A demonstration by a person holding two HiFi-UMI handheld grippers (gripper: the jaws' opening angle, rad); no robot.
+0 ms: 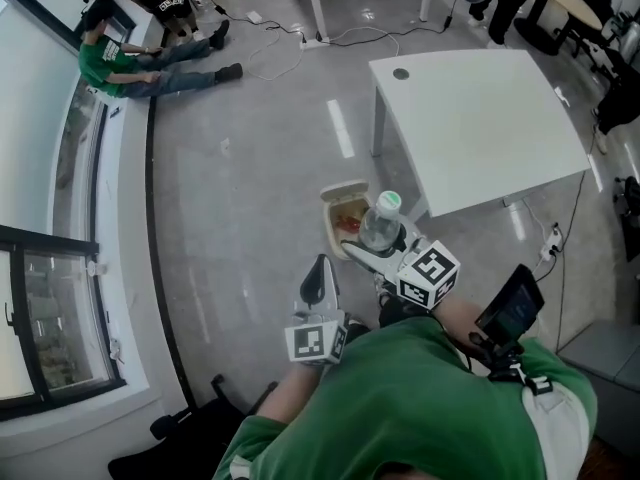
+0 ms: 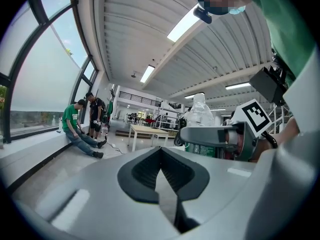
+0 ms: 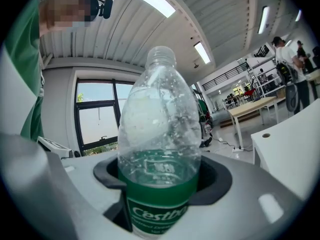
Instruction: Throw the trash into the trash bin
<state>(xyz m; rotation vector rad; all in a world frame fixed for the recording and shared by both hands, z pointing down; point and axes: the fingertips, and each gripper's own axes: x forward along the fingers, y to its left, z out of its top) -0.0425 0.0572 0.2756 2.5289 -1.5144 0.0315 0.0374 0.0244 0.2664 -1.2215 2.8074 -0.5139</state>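
Note:
A clear plastic bottle (image 1: 381,224) with a green label stands upright, and my right gripper (image 1: 377,247) is shut around its lower body. In the right gripper view the bottle (image 3: 159,134) fills the middle, clamped between the jaws of the right gripper (image 3: 160,186). Just beyond the bottle, a small tan open-topped bin (image 1: 336,204) with something red inside sits on the grey floor. My left gripper (image 1: 320,266) is held to the left of the bottle, shut and holding nothing. From the left gripper (image 2: 161,156) view, the bottle (image 2: 199,115) shows at the right.
A white table (image 1: 478,123) stands to the right of the bin. A person in green (image 1: 125,66) sits on the floor at the far left by the window ledge (image 1: 110,228), with another person beside them. Cables (image 1: 285,40) lie on the floor farther off.

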